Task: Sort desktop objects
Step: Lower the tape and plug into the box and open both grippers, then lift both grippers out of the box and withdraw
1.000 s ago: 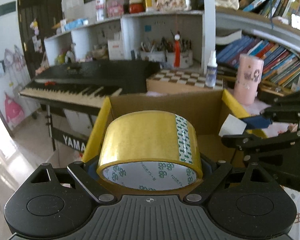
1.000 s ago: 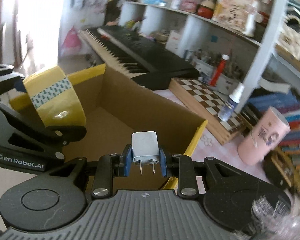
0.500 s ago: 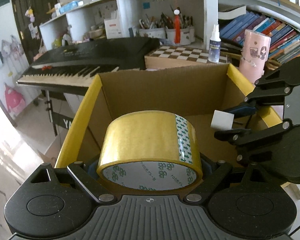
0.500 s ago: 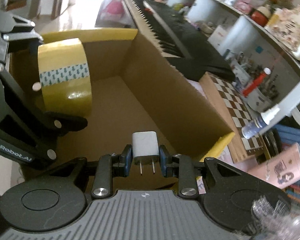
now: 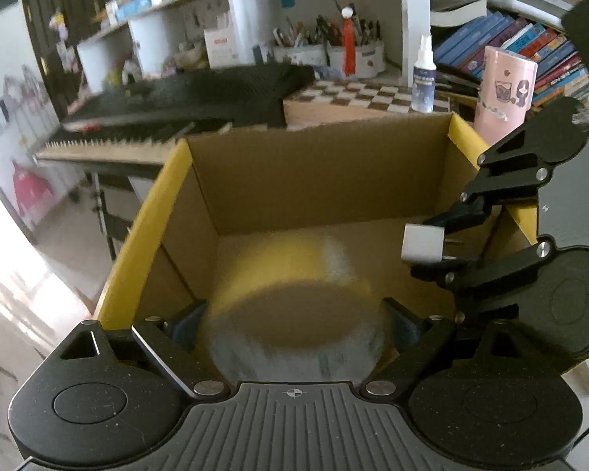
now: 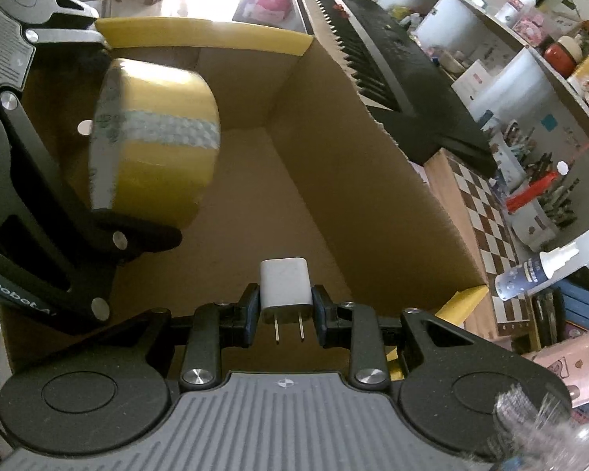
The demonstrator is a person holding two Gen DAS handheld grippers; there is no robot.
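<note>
Status: sorting into the cardboard box [image 5: 145,235], drop-off stage. Nothing lies on the box floor as far as either view shows.

Left gripper [image 5: 294,322]: over the near left part of the box, pointing down into it. Jaws stand wide. The yellow packing tape roll [image 5: 294,286] sits between them, but it is smeared in the left wrist view while the fingers and the box are sharp. A thin gap shows beside each blue pad [image 5: 184,325]. Judgement: the roll is loose and dropping out, not clamped. In the right wrist view the roll [image 6: 157,129] is above the box floor, inside the walls and not yet landed.

Right gripper [image 6: 286,310]: narrow, pinching the white plug charger [image 6: 284,286] by its sides, prongs towards the camera. It hangs over the box interior near the right wall, above the floor, well apart from the roll.

Done: both items carried to the box.
Left: the roll must settle on the floor, then the charger must be let go.
Outside the box, beyond its far wall: spray bottle [image 5: 424,74] on a chessboard [image 5: 369,94], and a pink tumbler [image 5: 502,82]. Cannot tell whether these are to be sorted.
</note>
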